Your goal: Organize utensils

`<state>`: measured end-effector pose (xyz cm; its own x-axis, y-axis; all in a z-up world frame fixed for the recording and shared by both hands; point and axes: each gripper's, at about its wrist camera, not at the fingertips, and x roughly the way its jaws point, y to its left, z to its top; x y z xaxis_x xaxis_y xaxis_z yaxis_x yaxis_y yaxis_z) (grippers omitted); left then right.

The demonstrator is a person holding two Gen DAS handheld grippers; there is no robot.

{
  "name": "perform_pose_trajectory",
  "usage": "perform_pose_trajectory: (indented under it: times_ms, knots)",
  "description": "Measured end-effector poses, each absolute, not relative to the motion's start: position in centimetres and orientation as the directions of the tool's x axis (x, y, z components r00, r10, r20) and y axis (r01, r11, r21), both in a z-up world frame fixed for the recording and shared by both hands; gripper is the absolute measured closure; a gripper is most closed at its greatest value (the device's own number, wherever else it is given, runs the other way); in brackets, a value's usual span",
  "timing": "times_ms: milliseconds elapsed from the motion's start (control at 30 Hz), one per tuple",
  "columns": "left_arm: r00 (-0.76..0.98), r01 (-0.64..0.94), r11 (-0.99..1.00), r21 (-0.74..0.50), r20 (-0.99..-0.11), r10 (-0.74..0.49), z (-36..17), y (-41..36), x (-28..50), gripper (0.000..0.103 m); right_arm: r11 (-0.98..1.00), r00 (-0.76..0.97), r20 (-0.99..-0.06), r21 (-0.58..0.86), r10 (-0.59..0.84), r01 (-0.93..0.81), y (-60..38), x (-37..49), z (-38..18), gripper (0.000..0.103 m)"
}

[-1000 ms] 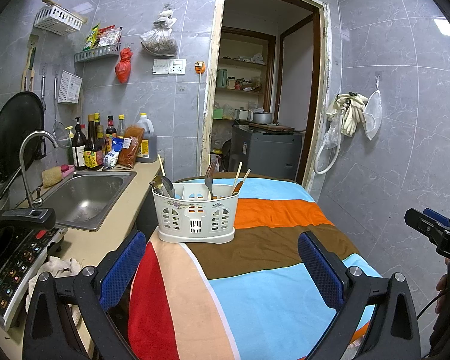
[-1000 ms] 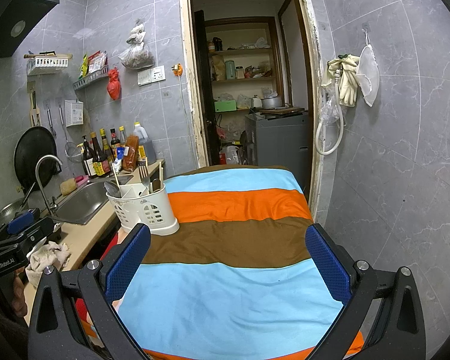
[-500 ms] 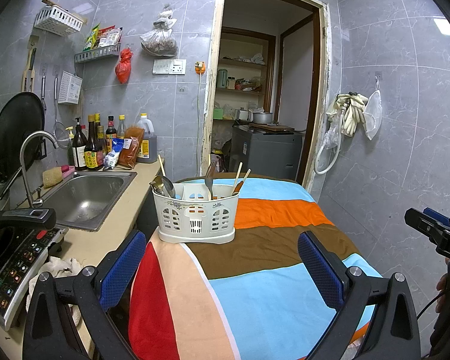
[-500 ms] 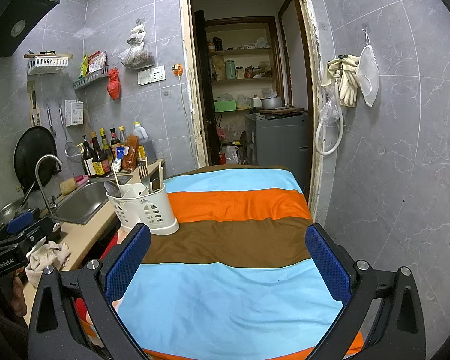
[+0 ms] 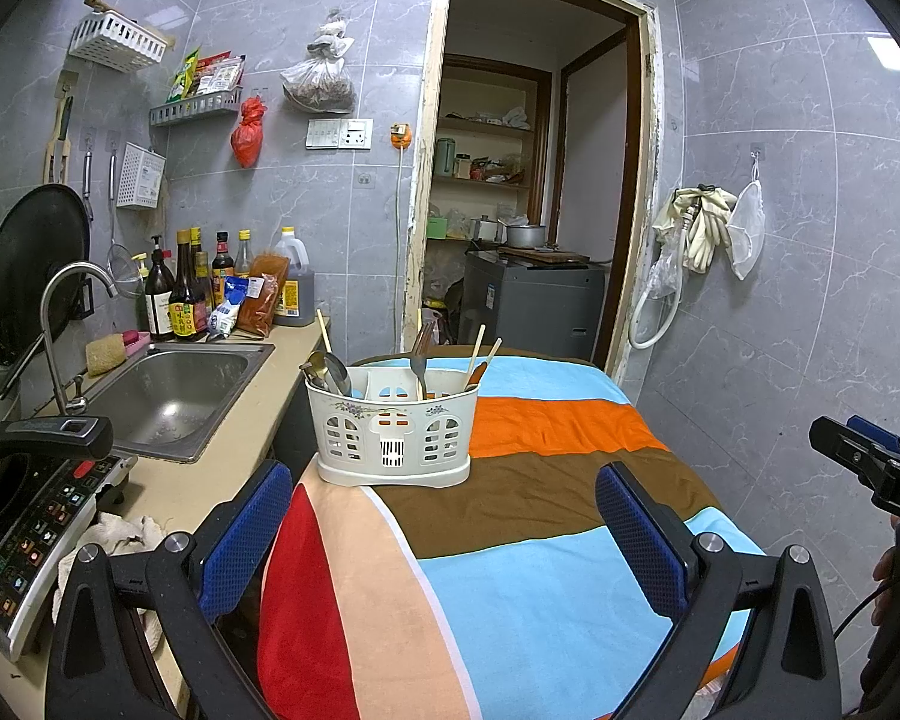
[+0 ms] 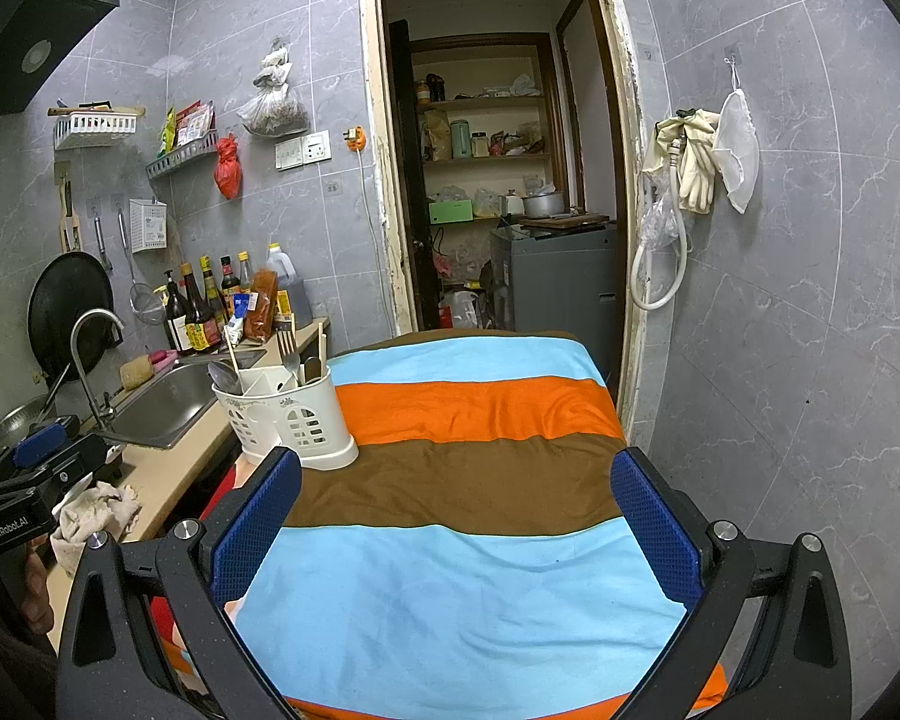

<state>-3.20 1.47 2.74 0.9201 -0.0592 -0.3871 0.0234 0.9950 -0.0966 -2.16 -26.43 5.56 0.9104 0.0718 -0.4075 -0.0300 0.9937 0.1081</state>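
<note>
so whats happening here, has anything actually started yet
A person holds a two-finger tool in each hand over a table covered by a striped cloth. The left tool and the right tool are both open and empty, and neither touches anything. The white utensil caddy stands on the cloth at the table edge nearest the sink, with spoons, a fork and chopsticks standing in its compartments. Nothing has been picked up yet.

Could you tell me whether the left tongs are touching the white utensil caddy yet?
Apart. The left wrist view shows striped cloth between the open left tongs and the utensil caddy.
</note>
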Motion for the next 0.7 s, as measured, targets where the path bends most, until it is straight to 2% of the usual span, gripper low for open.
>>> perform_pose_trajectory:
  times_ms: [700]
  knots:
    - [0.921,0.025,0.995,-0.092,-0.384,-0.059,3.34,1.79,-3.11,0.001,0.994,0.91,-0.409,0.107,0.071,-0.029,-26.43,-2.13,5.64,0.002]
